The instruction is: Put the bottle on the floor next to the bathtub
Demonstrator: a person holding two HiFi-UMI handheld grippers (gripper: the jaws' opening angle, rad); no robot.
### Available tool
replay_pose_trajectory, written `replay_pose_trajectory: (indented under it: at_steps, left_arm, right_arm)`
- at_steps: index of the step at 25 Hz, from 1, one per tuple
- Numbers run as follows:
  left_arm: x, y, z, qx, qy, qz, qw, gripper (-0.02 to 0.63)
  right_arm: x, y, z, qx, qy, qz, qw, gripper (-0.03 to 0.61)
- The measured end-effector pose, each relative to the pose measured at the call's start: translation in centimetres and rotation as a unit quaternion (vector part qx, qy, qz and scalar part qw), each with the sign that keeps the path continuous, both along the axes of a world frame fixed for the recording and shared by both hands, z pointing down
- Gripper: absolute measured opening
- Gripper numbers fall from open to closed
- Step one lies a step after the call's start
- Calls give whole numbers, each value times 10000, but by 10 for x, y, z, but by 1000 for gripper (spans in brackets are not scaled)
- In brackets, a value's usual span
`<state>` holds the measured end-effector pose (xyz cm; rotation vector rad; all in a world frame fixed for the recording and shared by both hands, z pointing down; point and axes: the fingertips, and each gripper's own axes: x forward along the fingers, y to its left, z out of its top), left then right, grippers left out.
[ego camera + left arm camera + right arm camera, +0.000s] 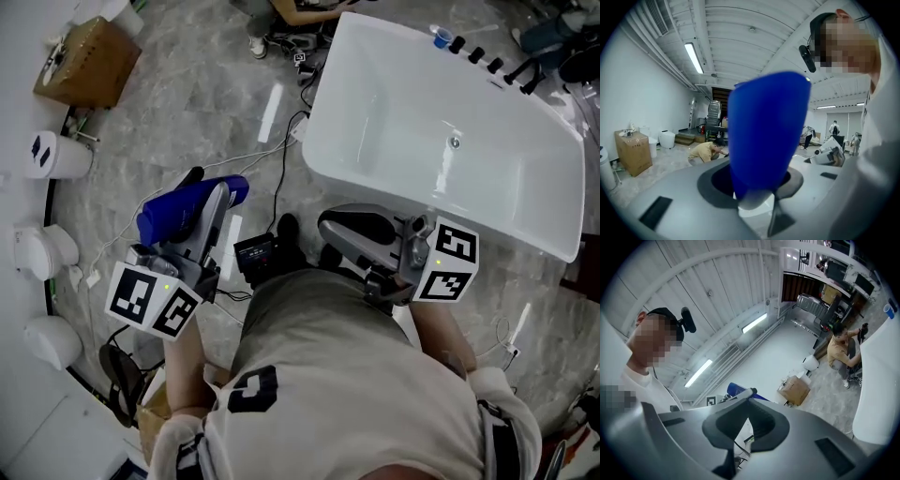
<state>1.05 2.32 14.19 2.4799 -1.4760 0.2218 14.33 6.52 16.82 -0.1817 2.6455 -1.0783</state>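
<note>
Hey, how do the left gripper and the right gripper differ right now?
The left gripper is shut on a blue bottle; the right gripper holds nothing, jaws together. The left gripper is over open floor, the right gripper close beside the bathtub. Both carry a marker cube.

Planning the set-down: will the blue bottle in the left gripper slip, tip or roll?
Likely rigid: the blue bottle shows no denting where the left gripper clamps it. Its smooth, rounded body could slip, and it would probably roll if laid sideways. The floor looks polished, so stand it upright gently.
</note>
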Motion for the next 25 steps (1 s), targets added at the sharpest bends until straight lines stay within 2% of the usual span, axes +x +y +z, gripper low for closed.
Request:
replay_pose_trajectory:
  at_steps: [5,10,18,25]
  left_arm:
    - [-2,-19,8,-5,-100,133,9999,196]
    - [-26,-44,26,-28,-165,198,9997,196]
    - [-92,-114,52,-177,-198,369,9990,196]
    - [-131,-181,63,-145,-322,823,9960,198]
  right_arm:
    - [-2,-14,9,-83,83,143,9998,29]
    - [-23,-35,19,-146,308,230,9992,29]
    - [-96,-98,26,-308,707,346,9964,29]
    - [-150,-158,23,-412,869,543,9939,29]
